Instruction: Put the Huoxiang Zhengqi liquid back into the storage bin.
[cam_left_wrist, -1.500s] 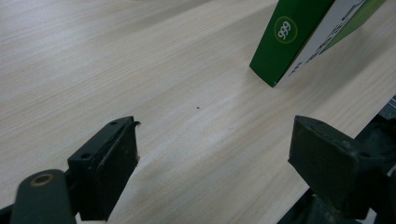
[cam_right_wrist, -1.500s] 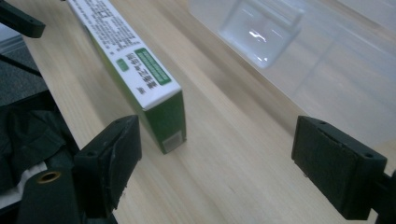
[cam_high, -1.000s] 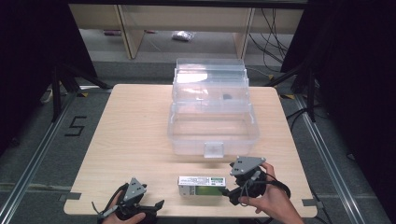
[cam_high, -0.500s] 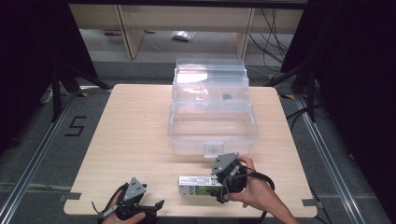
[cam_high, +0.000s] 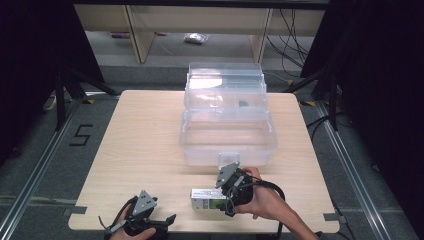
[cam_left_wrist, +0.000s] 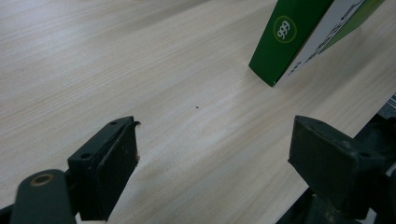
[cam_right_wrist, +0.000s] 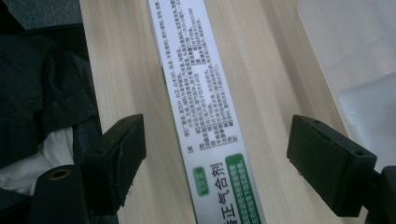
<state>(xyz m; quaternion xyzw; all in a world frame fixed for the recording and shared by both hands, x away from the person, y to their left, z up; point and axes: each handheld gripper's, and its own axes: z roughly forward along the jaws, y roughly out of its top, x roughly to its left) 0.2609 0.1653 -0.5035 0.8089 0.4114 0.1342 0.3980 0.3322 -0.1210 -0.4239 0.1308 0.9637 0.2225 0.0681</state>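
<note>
The left gripper (cam_high: 159, 220) rests spread and empty at the worktop (cam_high: 140, 140) edge. The right gripper (cam_high: 226, 202) has slid leftward over the green-and-white carton (cam_right_wrist: 205, 116), which now lies between its spread, just-narrowing jaws, untouched; a grasp looks imminent.

Even overhead light, dark surroundings, close gripper views slightly soft.

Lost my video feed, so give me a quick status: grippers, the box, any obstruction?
Right gripper open, fingers closing in astride the green-and-white box, no contact yet. Left gripper open, idle at the table's near edge. Clear bin close behind, not blocking.
</note>
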